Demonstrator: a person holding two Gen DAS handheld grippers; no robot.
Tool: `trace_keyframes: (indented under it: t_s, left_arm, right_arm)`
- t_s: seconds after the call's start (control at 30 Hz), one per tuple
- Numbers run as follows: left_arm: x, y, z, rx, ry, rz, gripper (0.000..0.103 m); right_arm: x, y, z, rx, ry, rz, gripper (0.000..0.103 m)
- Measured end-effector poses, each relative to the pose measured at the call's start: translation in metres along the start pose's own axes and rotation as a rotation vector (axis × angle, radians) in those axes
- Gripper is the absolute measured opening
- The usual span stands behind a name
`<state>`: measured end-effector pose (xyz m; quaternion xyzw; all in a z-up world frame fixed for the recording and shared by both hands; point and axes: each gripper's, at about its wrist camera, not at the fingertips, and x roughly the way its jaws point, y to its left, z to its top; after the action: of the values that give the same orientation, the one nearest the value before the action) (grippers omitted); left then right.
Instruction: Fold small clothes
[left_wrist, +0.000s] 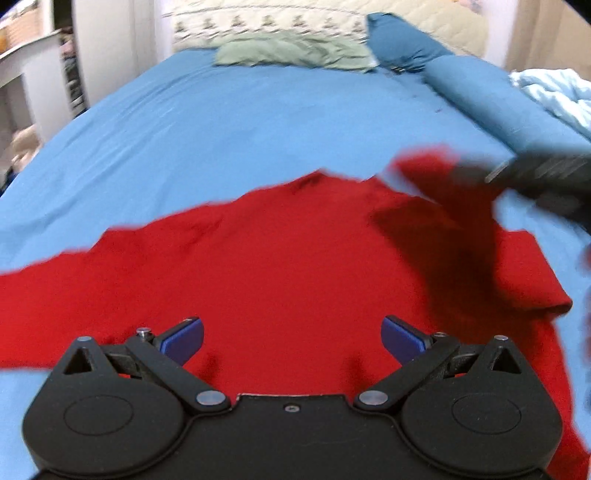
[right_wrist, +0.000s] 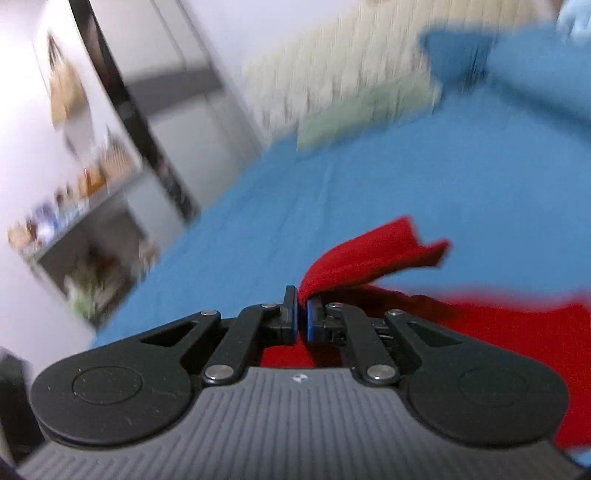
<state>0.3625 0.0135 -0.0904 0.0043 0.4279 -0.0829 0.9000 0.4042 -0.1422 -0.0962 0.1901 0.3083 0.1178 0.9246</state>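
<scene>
Left wrist view: left gripper (left_wrist: 291, 338) over the near part of a red garment (left_wrist: 258, 266), jaws spread wide with nothing between them, blue pads (left_wrist: 184, 339) clear of the cloth. Garment spread flat on a blue bedsheet (left_wrist: 221, 122), one sleeve stretched away to the left, the other sleeve lying out to the right. At the right edge, a dark, blurred right gripper (left_wrist: 535, 177) holding up a red corner of the garment above the sheet, with a dark shadow cast on the cloth below it. Further back at the head of the bed: a pale green pillow (left_wrist: 295, 51), a dark blue pillow (left_wrist: 399, 40), a dark blue bolster (left_wrist: 491, 96) along the right side, and a crumpled light blue blanket (left_wrist: 554, 92) beyond it. White shelves (left_wrist: 29, 66) at the far left.

Right wrist view: heavily blurred and tilted. Right gripper (right_wrist: 302, 319) clenched on a fold of the red garment (right_wrist: 369, 254), the pinched cloth rising from between the blue pads (right_wrist: 295, 314) and flapping out to the right, off the bed. Rest of the garment low at the right, on the blue bedsheet (right_wrist: 332, 192). Pale green pillow (right_wrist: 351, 118) a smear near the head of the bed. Shelves (right_wrist: 74, 206) with small blurred items at the left, too smeared to tell apart.
</scene>
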Motion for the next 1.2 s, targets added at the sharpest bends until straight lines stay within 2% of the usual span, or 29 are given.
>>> trace_keyframes:
  t_s: [0.07,0.13,0.17,0.27,0.3,0.33,0.4,0.43,0.6,0.7,0.77,0.8,0.87,0.97,1.07,1.1,1.2]
  left_arm:
    - [-0.003,0.011,-0.014,-0.009,0.011,-0.006,0.103]
    - [-0.001,0.015,-0.022,-0.006,0.014,-0.009,0.103]
    - [-0.002,0.017,-0.026,-0.001,0.010,-0.005,0.103]
    - [-0.003,0.015,-0.023,-0.008,-0.003,-0.018,0.103]
    - [-0.001,0.011,-0.022,-0.006,-0.012,-0.031,0.103]
    - [0.000,0.006,-0.021,0.002,-0.025,-0.043,0.103]
    - [-0.001,-0.007,-0.012,0.039,-0.054,-0.065,0.103]
    - [0.001,-0.015,-0.010,0.063,-0.066,-0.074,0.103]
    - [0.023,-0.059,0.005,0.169,-0.089,-0.112,0.103]
    - [0.053,-0.077,0.012,0.197,-0.060,-0.123,0.101]
    - [0.070,-0.082,0.017,0.193,-0.034,-0.125,0.086]
    - [0.077,-0.082,0.019,0.182,-0.025,-0.129,0.082]
    - [0.086,-0.075,0.023,0.123,-0.018,-0.135,0.070]
    - [0.088,-0.051,0.029,-0.031,-0.049,-0.137,0.069]
    - [0.077,-0.019,0.020,-0.180,-0.113,-0.089,0.069]
    - [0.073,-0.009,0.018,-0.220,-0.121,-0.095,0.069]
    - [0.074,0.009,0.004,-0.263,-0.121,-0.133,0.066]
  right_arm:
    - [0.027,0.006,-0.029,0.021,0.075,-0.011,0.020]
    - [0.037,0.012,-0.049,-0.004,0.099,-0.016,0.020]
    - [0.038,0.017,-0.054,-0.031,0.100,-0.020,0.020]
    - [0.030,0.020,-0.053,-0.048,0.103,-0.023,0.030]
    - [0.023,0.022,-0.050,-0.038,0.095,-0.021,0.048]
    - [0.010,0.017,-0.047,-0.025,0.070,-0.031,0.072]
    - [-0.022,0.003,-0.045,-0.023,-0.006,-0.059,0.089]
    - [-0.036,0.000,-0.044,-0.028,-0.023,-0.084,0.092]
    - [-0.080,-0.030,-0.055,-0.068,-0.017,-0.294,0.093]
    - [-0.087,-0.045,-0.065,-0.076,0.013,-0.384,0.093]
    - [-0.092,-0.056,-0.071,-0.061,0.023,-0.407,0.093]
    - [-0.095,-0.061,-0.074,-0.054,0.023,-0.416,0.093]
    - [-0.094,-0.068,-0.079,-0.042,0.023,-0.435,0.093]
    - [-0.099,-0.078,-0.085,-0.025,0.016,-0.455,0.093]
    - [-0.103,-0.087,-0.090,-0.009,0.011,-0.481,0.093]
    - [-0.104,-0.091,-0.092,0.004,0.013,-0.488,0.093]
    - [-0.103,-0.099,-0.094,0.027,0.021,-0.490,0.093]
